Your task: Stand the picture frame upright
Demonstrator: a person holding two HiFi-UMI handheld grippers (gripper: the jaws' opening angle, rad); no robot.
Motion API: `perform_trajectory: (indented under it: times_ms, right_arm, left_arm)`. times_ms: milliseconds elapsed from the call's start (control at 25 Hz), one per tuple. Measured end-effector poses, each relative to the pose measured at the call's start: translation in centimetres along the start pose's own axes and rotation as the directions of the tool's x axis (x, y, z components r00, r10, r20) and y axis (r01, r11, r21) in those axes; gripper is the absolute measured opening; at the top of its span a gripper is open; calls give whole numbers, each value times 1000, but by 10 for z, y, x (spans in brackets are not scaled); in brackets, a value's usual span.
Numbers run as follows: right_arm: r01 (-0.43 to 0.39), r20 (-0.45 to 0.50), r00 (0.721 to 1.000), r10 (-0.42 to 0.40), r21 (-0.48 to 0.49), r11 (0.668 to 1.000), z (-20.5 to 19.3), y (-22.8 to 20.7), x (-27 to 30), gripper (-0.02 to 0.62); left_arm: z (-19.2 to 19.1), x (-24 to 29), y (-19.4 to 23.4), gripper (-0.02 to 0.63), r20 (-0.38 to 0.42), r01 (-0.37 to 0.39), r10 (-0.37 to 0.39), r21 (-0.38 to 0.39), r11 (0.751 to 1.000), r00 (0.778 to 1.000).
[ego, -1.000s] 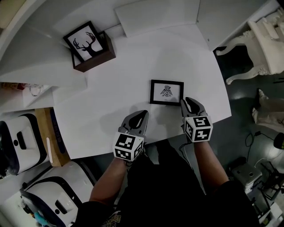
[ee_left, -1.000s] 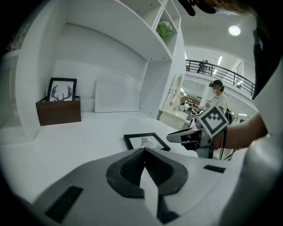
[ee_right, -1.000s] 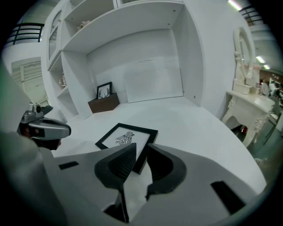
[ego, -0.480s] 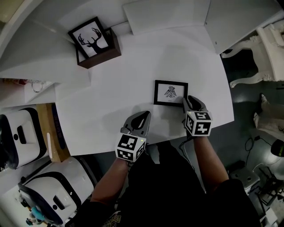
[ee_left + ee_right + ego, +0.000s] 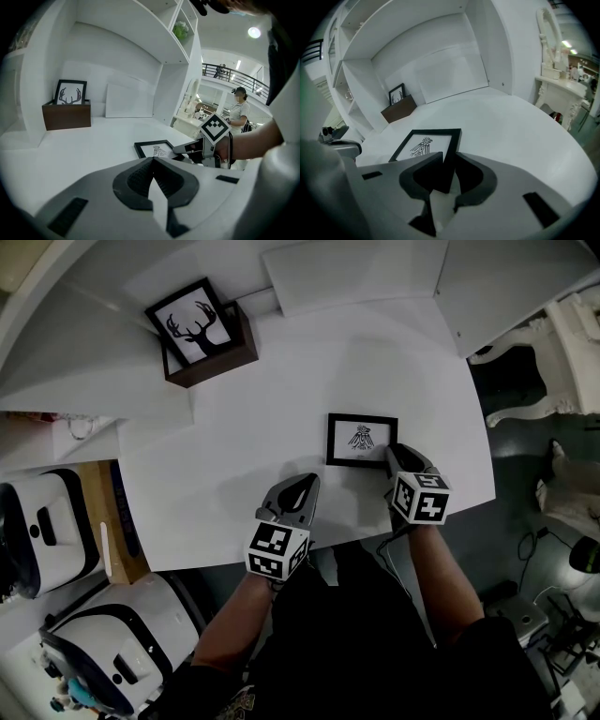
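A small black picture frame (image 5: 361,439) with a bird print lies flat on the white table (image 5: 281,399), near its front right. My right gripper (image 5: 393,455) is at the frame's near right corner. In the right gripper view that corner of the frame (image 5: 425,144) sits between the fingers of the right gripper (image 5: 445,158); its jaws have just been opening and stand apart around it. My left gripper (image 5: 300,487) is shut with nothing in it, low over the table left of the frame. The left gripper view shows the frame (image 5: 156,148) ahead of the left gripper (image 5: 152,160).
A framed deer picture (image 5: 190,322) stands upright in a dark wooden box (image 5: 214,360) at the table's back left. A white panel (image 5: 347,273) leans at the back. The table's front edge (image 5: 225,561) runs just under both hands. White chairs (image 5: 562,352) stand right.
My right gripper has moved forward and down onto the frame's near right corner, and its jaws now stand wider. The left gripper has stayed where it was.
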State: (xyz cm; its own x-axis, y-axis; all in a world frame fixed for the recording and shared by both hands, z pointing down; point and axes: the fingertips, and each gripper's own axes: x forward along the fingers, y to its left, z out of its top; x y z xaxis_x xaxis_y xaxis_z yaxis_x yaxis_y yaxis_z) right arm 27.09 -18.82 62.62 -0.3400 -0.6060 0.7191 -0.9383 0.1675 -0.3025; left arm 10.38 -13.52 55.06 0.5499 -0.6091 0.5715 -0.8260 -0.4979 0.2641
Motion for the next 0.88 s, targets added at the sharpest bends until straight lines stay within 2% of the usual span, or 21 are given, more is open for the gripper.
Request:
perform_trajectory:
  times_ms: [200, 400, 560, 600, 680, 880]
  right_arm:
    - [-5, 13, 1000, 5, 34, 999, 2, 0, 1, 64]
    - [-15, 14, 1000, 15, 50, 999, 3, -1, 0, 61]
    - [-20, 11, 1000, 19, 60, 998, 3, -2, 0, 60]
    - [-21, 10, 1000, 21, 62, 998, 3, -2, 0, 60]
    - [-27, 7, 1000, 27, 71, 997, 3, -3, 0, 60]
    - [-52, 7, 999, 52, 126, 991, 5, -5, 0, 60]
  left_arm:
    - [-1, 4, 3, 6, -11, 0, 0, -2, 1000, 1000]
    - [-11, 14, 6, 6, -54, -5, 4, -13, 1000, 999]
    - [-17, 28, 6, 9, -82, 18, -23, -61, 998, 996]
    - [-18, 32, 6, 23, -89, 24, -31, -76, 997, 996]
    - [-19, 40, 6, 117, -102, 35, -46, -104, 994, 994]
    - [-20, 57, 7, 144, -112, 50, -71, -176, 983, 991]
